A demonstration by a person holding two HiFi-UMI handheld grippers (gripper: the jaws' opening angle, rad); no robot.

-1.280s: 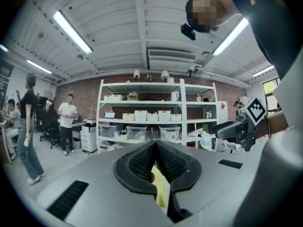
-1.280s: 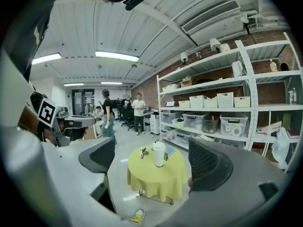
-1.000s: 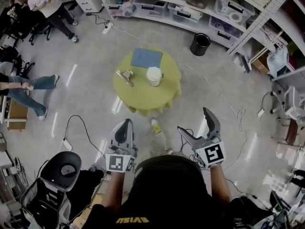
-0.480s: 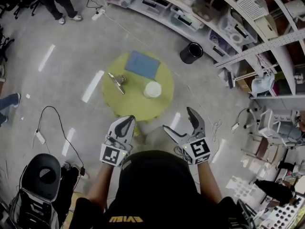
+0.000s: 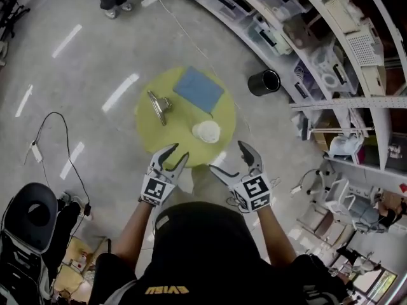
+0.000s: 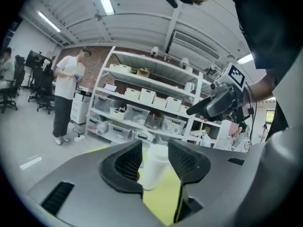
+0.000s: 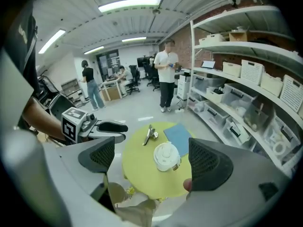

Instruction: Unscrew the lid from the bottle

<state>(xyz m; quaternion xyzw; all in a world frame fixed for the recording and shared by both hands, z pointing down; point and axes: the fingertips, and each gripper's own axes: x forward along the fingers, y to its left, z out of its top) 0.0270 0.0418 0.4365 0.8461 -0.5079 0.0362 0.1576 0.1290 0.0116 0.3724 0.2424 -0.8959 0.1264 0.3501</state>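
Two hand-held grippers hang at the near edge of a small round yellow-green surface [image 5: 164, 131], seen from above the person's head. The left hand-held gripper [image 5: 175, 154] has just been opening; its jaws stand partly apart with nothing gripped. The right hand-held gripper [image 5: 230, 159] is released, its jaws spread wide and empty.

A white bottle [image 5: 206, 132] stands upright on the surface's near right part, just ahead of both grippers and touched by neither. Its lid [image 7: 165, 151] is on — a broad round cap about as wide as the body.

The bottle looks like smooth, light plastic, so it would likely spin or tip under a twist unless it is braced. One gripper should probably clamp the body low down while the other takes the lid by its rim. The smooth sides may slip between the pads.

A blue cloth [image 5: 199, 89] lies at the far side and a metal clip [image 5: 159, 105] to the left, both apart from the bottle — nothing blocks the approach. A black bin [image 5: 264, 82] stands on the floor beyond, near shelves [image 5: 305, 37] of storage boxes.
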